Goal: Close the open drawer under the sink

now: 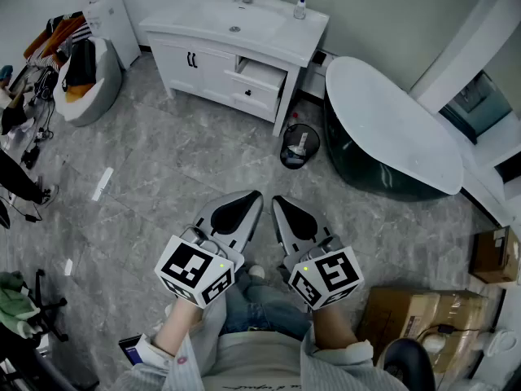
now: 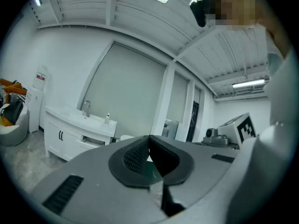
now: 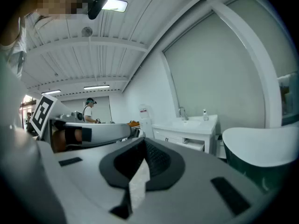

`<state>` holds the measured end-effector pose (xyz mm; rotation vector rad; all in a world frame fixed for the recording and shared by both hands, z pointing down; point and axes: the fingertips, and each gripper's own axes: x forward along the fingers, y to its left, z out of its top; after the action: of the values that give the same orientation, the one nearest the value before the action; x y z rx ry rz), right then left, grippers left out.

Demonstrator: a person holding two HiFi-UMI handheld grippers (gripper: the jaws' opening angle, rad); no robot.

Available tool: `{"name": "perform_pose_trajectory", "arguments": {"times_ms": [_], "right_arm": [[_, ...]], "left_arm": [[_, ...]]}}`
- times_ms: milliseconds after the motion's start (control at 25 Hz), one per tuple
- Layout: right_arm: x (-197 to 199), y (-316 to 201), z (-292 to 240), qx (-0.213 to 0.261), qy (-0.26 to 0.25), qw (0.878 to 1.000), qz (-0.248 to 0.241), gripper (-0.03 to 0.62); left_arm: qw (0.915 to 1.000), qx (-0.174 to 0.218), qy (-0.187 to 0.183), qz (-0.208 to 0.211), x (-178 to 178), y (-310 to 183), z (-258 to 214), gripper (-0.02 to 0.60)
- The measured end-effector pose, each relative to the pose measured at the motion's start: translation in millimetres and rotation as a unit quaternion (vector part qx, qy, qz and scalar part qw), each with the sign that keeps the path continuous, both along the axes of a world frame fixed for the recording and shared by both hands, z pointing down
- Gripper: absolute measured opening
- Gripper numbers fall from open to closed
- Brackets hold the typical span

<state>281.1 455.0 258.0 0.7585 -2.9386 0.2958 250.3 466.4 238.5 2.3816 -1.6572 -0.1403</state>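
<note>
Apparently the approach is just starting: the drawer (image 1: 261, 76) is hanging open under the sink (image 1: 234, 20), well apart from both hand-held grippers, left (image 1: 242, 204) and right (image 1: 286, 210), each with jaws pressed together, holding nothing. Next, one is needing to reach the drawer front and push squarely.

The sink cabinet (image 1: 213, 72) is white, the floor (image 1: 163, 161) marbled grey, the bathtub (image 1: 352, 168) dark green outside.

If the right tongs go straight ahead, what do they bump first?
Probably the vanity, left of its open drawer; the way there looks free, though depth is unclear.
</note>
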Motion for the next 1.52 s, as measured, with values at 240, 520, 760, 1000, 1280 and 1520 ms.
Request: {"name": "perform_pose_trajectory", "arguments": {"times_ms": [240, 520, 760, 1000, 1280, 1520], "right_arm": [[9, 0, -3, 0.007, -0.004, 1.000, -0.006, 0.009], [19, 4, -4, 0.014, -0.006, 1.000, -0.010, 0.009], [22, 2, -2, 0.008, -0.011, 1.000, -0.013, 0.009], [5, -11, 2, -0.001, -0.015, 1.000, -0.024, 0.009], [-41, -46, 7, -0.006, -0.016, 1.000, -0.026, 0.011], [-97, -93, 7, -0.013, -0.016, 1.000, -0.017, 0.011]], "left_arm": [[1.0000, 0.001, -0.002, -0.004, 9, -2, 2, 0.015], [0.9999, 0.004, -0.005, -0.008, 19, 0, 3, 0.015], [0.9996, 0.004, -0.008, -0.028, 13, 3, 5, 0.015], [0.9983, 0.007, -0.007, -0.058, -18, -4, 3, 0.015], [0.9982, 0.007, -0.008, -0.058, -66, -38, 7, 0.015], [0.9991, 0.009, -0.010, -0.040, -118, -91, 1, 0.015]]}}
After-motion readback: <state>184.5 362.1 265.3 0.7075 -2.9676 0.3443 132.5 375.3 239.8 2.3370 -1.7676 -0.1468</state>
